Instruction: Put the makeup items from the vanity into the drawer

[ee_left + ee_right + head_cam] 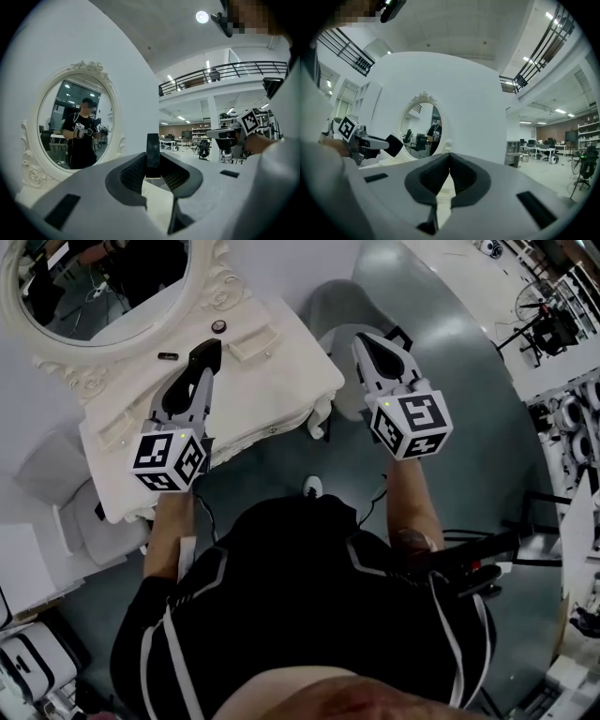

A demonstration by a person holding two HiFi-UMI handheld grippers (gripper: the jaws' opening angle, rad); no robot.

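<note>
The white vanity stands at the upper left of the head view, under an oval mirror. My left gripper hovers over the vanity top, shut on a flat black round compact held edge-on between its pads. On the vanity top lie a small round dark item and a short dark stick. A small drawer front sits by the mirror base. My right gripper is shut and empty, off the vanity's right end.
A pale stool stands on the grey floor beyond the vanity's right end, under my right gripper. A white seat or bin sits left of me. Cables and a dark stand lie at my right.
</note>
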